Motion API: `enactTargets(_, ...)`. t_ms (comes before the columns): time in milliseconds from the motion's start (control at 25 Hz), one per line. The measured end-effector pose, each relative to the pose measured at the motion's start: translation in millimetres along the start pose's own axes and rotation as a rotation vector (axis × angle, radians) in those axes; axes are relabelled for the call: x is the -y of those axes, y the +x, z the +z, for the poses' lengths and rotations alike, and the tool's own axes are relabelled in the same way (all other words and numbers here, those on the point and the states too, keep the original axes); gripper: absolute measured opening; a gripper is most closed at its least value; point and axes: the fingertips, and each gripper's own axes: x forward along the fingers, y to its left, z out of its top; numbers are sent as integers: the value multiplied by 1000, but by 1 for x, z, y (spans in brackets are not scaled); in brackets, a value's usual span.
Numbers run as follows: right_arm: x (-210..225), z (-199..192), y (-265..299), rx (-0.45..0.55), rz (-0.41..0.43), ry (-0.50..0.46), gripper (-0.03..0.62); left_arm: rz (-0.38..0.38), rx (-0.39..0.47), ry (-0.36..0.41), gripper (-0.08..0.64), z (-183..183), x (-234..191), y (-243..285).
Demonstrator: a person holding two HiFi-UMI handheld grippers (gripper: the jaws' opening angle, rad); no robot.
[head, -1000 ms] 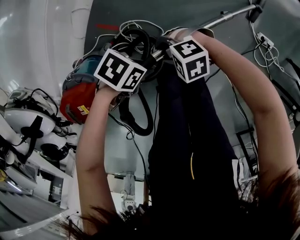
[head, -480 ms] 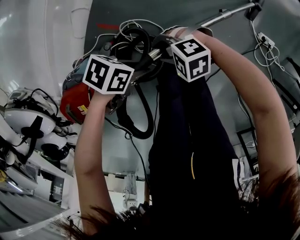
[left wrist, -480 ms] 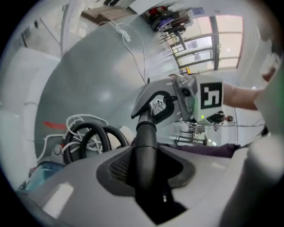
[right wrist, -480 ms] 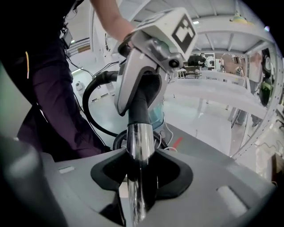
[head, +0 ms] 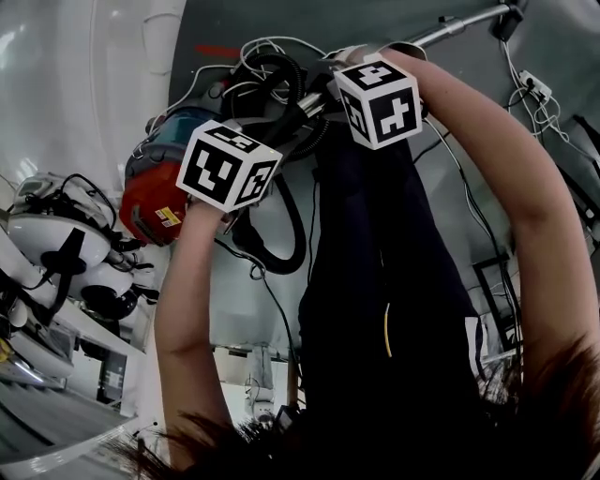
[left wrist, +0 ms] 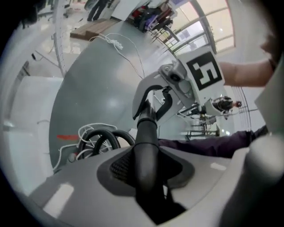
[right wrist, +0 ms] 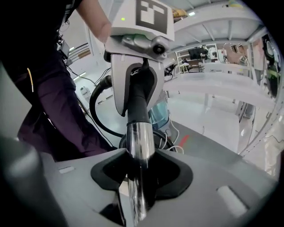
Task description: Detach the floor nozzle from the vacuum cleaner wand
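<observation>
A: What's the left gripper (left wrist: 146,170) got?
B: It's clamped on the black handle tube (left wrist: 146,133) (the bent end by the hose (head: 286,248)).
A: And the right gripper (right wrist: 140,181)?
B: Closed round the shiny wand (right wrist: 140,142), just beside the left one. The wand runs off to the head view's top right. The dark piece (head: 511,23) at its far end is too small to name.
A: The vacuum cleaner?
B: Its red body (head: 150,211) lies beside the left gripper.

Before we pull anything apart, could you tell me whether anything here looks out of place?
Only loose white cables and the black ribbed hose, looped together by the red canister vacuum cleaner: a possible snag.
</observation>
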Motion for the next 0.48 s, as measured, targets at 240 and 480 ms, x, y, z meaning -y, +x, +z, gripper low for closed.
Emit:
enactTargets(240,-1,2,3,24,-134,-78,160,-255,-43,-217,124,-11,9,3)
enactTargets(480,-9,0,6,25,-32,-32,161,-97,-41,-126,115,-16,10,8)
